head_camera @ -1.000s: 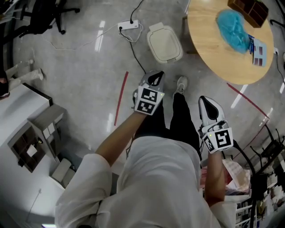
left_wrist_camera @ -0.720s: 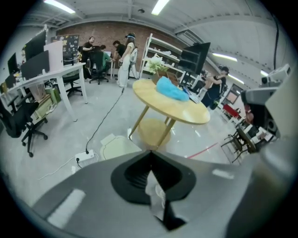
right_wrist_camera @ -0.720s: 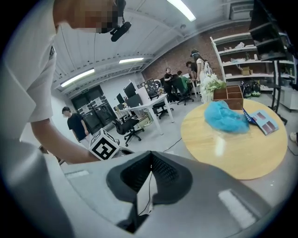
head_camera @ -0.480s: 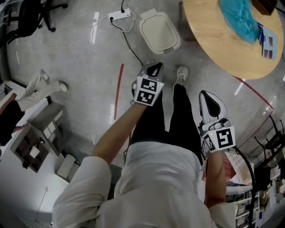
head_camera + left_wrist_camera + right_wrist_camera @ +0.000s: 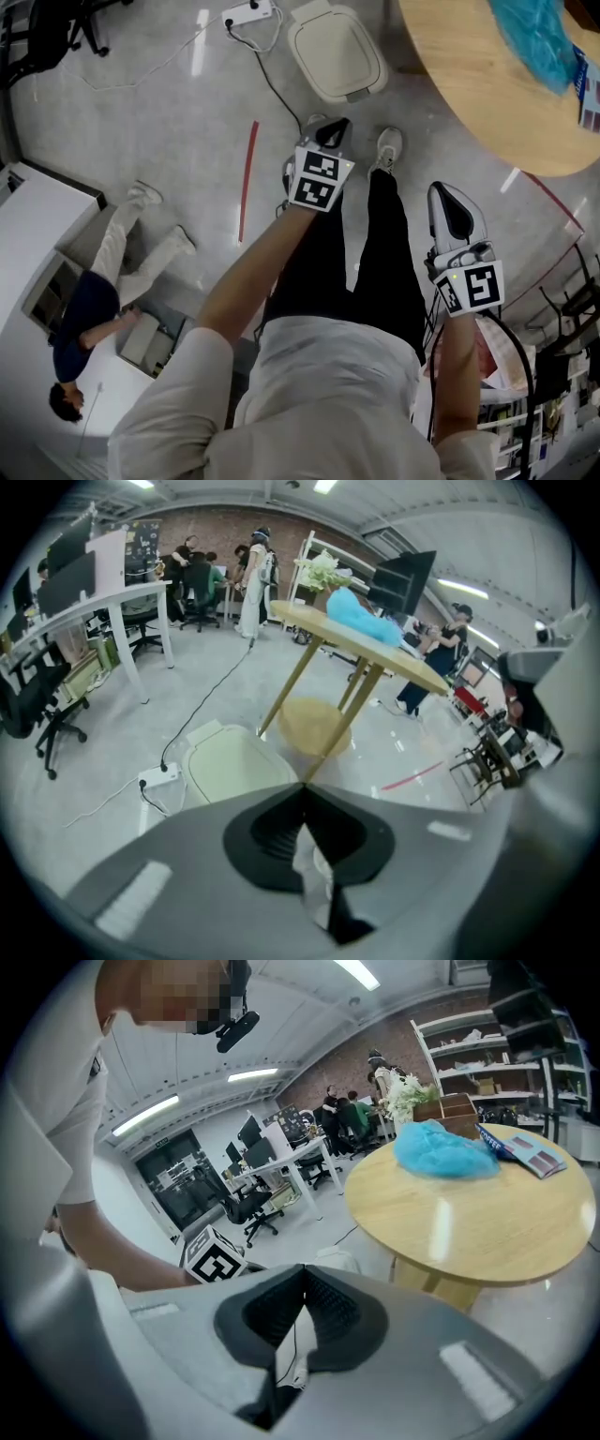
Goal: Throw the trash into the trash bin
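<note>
The cream lidded trash bin (image 5: 336, 52) stands on the floor ahead of my feet, beside a round wooden table (image 5: 487, 84). A crumpled blue thing (image 5: 530, 33) lies on the table. My left gripper (image 5: 330, 131) hangs over my left shoe, its tips together and nothing pinched at them. The left gripper view has the bin (image 5: 234, 766) just past the left gripper (image 5: 302, 787), with the table (image 5: 375, 644) and the blue thing (image 5: 361, 616) behind. My right gripper (image 5: 450, 192) hangs by my right leg, shut and empty. Beyond the right gripper (image 5: 302, 1267) I see the table (image 5: 469, 1213) and the blue thing (image 5: 442, 1152).
A power strip (image 5: 248, 11) and its cable (image 5: 277, 89) lie left of the bin. A red tape line (image 5: 247, 183) marks the floor. A person (image 5: 94, 300) moves by a white desk (image 5: 37, 225) at left. A booklet (image 5: 530, 1152) lies on the table. Shelving (image 5: 553, 375) crowds the right.
Both grippers have sunk lower beside my legs. The bin and table have slid toward the top of the head view. A person has walked into view at the left.
</note>
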{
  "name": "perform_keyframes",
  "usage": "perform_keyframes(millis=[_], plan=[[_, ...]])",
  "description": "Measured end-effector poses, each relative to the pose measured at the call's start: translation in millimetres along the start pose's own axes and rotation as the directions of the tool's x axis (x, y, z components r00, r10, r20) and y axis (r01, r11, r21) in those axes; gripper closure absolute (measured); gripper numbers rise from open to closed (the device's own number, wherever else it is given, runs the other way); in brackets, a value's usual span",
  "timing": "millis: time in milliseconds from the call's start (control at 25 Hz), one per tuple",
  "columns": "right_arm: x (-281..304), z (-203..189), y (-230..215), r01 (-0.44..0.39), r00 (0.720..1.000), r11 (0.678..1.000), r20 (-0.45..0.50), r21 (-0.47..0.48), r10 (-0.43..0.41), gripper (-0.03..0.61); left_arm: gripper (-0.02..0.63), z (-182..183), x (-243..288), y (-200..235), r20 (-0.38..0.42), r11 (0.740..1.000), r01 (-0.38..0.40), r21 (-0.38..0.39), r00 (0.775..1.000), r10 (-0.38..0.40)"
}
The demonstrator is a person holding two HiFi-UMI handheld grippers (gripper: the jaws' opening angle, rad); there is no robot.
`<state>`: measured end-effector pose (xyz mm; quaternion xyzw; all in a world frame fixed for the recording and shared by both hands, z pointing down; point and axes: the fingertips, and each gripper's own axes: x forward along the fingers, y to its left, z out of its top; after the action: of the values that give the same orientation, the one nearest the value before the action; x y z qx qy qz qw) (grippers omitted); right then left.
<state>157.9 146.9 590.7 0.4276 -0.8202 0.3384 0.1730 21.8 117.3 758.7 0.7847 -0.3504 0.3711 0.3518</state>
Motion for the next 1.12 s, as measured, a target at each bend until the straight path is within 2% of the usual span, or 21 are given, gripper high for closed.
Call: perform_keyframes(millis=[400,1120], plan=[[24,-31,-21,0.006,1.000,0.999,-0.006,0.043,-0.005,0.578,0.611,-22,47,24,-0.001,0.998,-0.031,-0.046,1.000,0.031],[59,-69,-49,0.010,0.999,0.994,-0.035,0.113,-0.006,0.578,0.611,-69,135,36,-0.100,0.998,-0.034,-0.058,0.995,0.028]])
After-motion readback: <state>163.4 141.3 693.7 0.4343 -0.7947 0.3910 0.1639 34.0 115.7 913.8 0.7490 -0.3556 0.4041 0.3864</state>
